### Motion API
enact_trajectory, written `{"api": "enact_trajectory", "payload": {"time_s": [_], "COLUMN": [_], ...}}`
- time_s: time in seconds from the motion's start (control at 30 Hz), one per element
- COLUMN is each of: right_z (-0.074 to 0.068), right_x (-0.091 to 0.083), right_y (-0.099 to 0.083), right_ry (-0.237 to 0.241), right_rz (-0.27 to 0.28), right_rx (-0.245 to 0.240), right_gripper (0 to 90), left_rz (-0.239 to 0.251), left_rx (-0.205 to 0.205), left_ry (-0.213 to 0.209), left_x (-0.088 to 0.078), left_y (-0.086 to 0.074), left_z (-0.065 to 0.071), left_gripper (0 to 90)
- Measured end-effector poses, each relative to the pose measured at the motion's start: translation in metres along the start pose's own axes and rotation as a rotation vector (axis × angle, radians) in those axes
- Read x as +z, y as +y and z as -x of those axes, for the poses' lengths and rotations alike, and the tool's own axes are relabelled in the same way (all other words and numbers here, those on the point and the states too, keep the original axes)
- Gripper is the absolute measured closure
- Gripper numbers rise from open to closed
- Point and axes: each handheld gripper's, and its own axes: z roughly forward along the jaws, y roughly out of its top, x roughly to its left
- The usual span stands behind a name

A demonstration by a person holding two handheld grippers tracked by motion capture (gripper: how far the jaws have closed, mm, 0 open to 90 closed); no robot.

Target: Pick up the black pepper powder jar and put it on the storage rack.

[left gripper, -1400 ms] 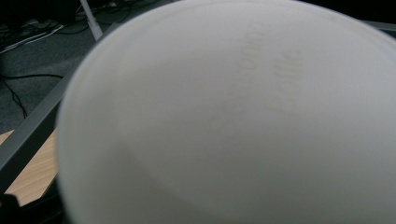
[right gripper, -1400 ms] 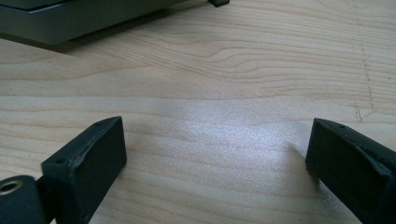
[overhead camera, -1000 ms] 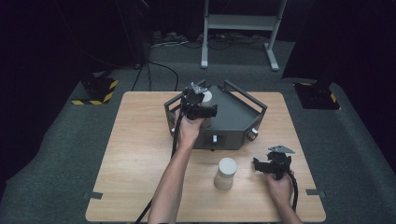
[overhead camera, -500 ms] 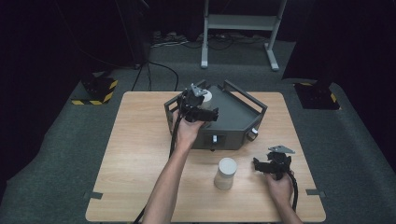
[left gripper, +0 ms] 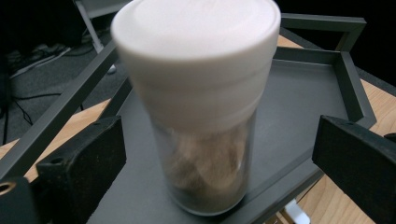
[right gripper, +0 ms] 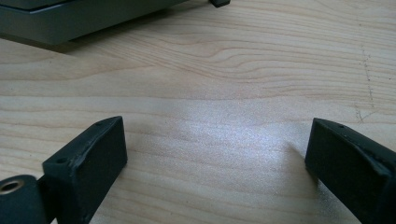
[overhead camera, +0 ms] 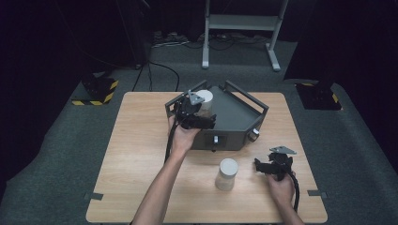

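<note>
Nearest the person, the right gripper [overhead camera: 273, 165] rested with jaws apart and empty on the pale wooden table [overhead camera: 136, 154], beside a second white-lidded clear jar [overhead camera: 226, 174] yet to be moved. Farther off, the left gripper [overhead camera: 195, 112] had just been opening its jaws, which stood clear on either side of the white-lidded clear plastic jar [left gripper: 201, 107], upright near the corner of the dark grey railed metal tray [left gripper: 303, 93]. That placement seemed done, with open tray floor beyond it.

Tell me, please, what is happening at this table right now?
A person works with a claw in each hand. The left claw has just opened its jaws around a white-lidded jar that stands upright on the dark grey tray; the pads stand clear of the glass. A second white-lidded jar waits on the wooden table in front of the tray. The right claw rests open over bare wood.
</note>
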Motion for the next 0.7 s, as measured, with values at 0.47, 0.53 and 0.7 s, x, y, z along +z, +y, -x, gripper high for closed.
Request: {"api": "enact_trajectory", "payload": {"time_s": [0.47, 0.53, 0.7], "right_z": [0.0, 0.0, 0.0], "right_x": [0.0, 0.0, 0.0], "right_y": [0.0, 0.0, 0.0], "right_ry": [0.0, 0.0, 0.0], "right_rz": [0.0, 0.0, 0.001], "right_rx": [0.0, 0.0, 0.0], "right_gripper": [5.1, 5.1, 5.1], "left_rz": [0.032, 0.032, 0.038], "left_rx": [0.054, 0.039, 0.004], "left_ry": [-0.02, -0.024, -0.031], "left_x": [-0.042, -0.047, -0.056], "left_y": [-0.037, -0.041, -0.047], "left_z": [-0.011, -0.015, -0.025], "left_gripper": [4.7, 4.8, 4.8]}}
